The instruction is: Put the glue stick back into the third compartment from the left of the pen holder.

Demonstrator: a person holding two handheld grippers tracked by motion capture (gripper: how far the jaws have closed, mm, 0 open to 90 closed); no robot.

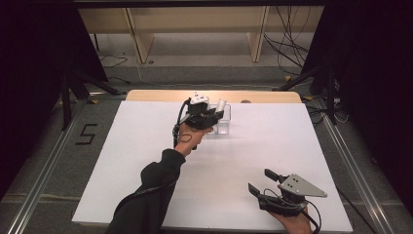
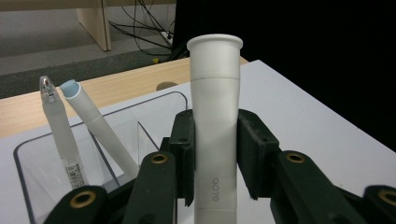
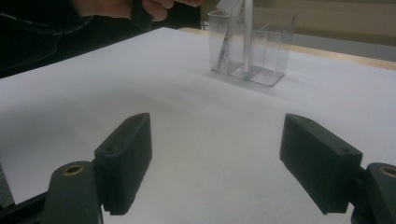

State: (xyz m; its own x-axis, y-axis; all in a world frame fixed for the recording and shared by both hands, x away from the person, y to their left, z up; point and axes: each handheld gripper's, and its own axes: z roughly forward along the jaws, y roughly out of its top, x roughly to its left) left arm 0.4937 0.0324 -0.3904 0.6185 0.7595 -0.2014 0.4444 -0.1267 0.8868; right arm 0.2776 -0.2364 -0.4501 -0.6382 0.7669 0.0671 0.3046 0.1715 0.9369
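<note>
A white glue stick [image 2: 215, 116] marked GLOO stands upright between the jaws of my left gripper [image 2: 215, 154], which is shut on its body. In the high view this gripper [image 1: 207, 116] hovers at the far middle of the table, right beside a clear plastic holder [image 1: 224, 126]. The holder [image 2: 93, 119] has compartments, and two white pens [image 2: 60, 135] [image 2: 100, 133] lean inside it. My right gripper [image 1: 260, 181] rests near the front right of the table, open with nothing between its jaws [image 3: 215, 149]. The holder [image 3: 273, 51] shows far ahead of it.
A white sheet [image 1: 146, 161] covers the tabletop, with a wooden strip [image 1: 160, 95] along its far edge. Cables [image 1: 287, 39] and wooden furniture legs [image 1: 139, 39] lie on the floor beyond. Dark stands [image 1: 68, 87] flank the table.
</note>
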